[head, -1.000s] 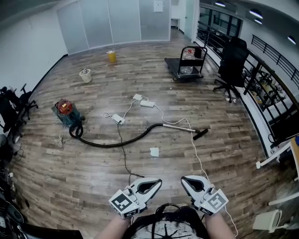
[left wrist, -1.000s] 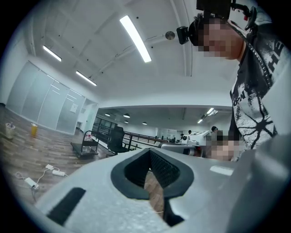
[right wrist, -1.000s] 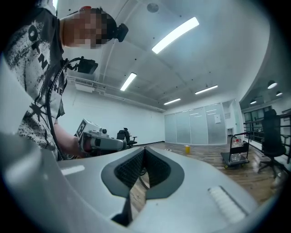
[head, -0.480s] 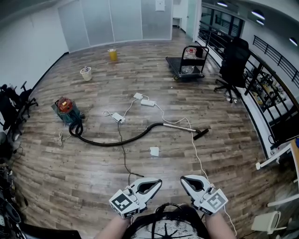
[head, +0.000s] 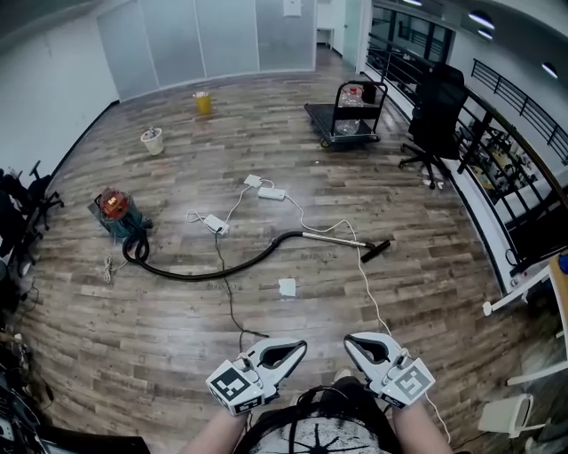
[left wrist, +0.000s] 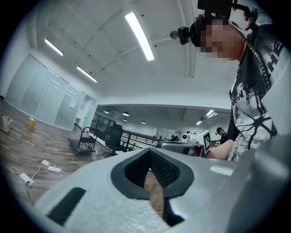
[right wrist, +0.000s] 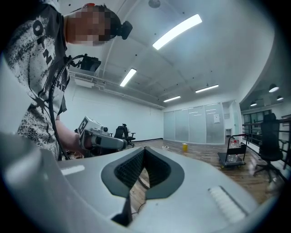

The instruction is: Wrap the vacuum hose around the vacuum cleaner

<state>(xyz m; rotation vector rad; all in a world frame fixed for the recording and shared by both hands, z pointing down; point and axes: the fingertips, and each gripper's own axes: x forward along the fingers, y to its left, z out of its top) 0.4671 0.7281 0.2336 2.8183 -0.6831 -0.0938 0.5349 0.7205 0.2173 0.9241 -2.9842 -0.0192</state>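
While the left tool [head: 297, 348] and right tool [head: 352, 342] are held pressed together and empty, wrapping is judged not yet begun — the hose [head: 222, 269] lies stretched on the floor [head: 399, 204], one end by the vacuum [head: 114, 211], well away. An approach is called for first, then opened jaws.

No words or numbers can be read. The person's shirt [left wrist: 259, 91] bears large pale lettering, cut off and illegible. The sheet [head: 291, 7] on the far wall, at twelve o'clock, is too small.
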